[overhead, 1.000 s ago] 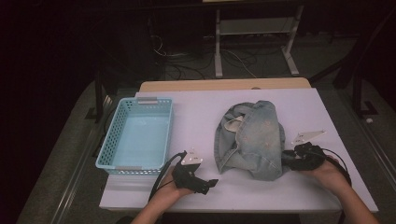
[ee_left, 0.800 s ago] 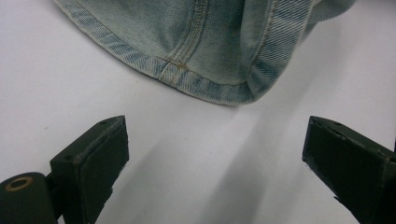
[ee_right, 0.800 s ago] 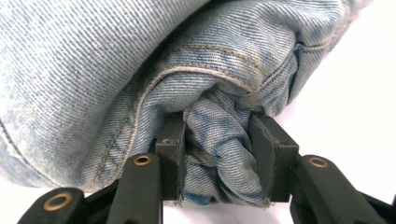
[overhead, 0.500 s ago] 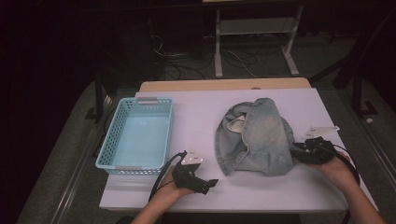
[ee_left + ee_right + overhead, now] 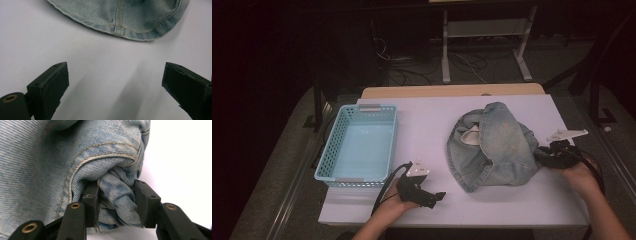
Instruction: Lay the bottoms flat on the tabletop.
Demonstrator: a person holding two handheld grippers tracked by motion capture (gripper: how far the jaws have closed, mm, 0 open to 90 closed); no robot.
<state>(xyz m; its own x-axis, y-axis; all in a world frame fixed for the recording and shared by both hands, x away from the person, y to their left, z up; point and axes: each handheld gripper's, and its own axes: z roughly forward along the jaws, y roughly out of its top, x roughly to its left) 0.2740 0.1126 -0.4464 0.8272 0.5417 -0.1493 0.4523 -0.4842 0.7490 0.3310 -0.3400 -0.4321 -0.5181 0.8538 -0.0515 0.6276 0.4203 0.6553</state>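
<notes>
2 grippers work beside 1 crumpled pair of denim jeans [image 5: 492,147], which lies in a heap on the white table [image 5: 432,120], well to the right of the blue basket [image 5: 359,145]. The right gripper [image 5: 544,156] is at the heap's right edge, and its jaws are pinched on a thick bunched fold of denim [image 5: 117,195]; the right gripper view shows cloth squeezed between both pads, so the jaws stand part closed around that wad. The left gripper [image 5: 438,196] rests on the table just left of and below the heap, jaws spread wide and holding nothing, with the curved hem [image 5: 117,26] lying ahead of them and bare table between.

As the heap is bunched, its long axis is hard to read; it looks slightly taller than wide in the high view, running away from the person. The gripped fold points rightward, away from the basket. Judged from this, any pull by the right hand would drag the heap away from the basket, while the left gripper, nearer the basket, faces the hem and is free to take it.
</notes>
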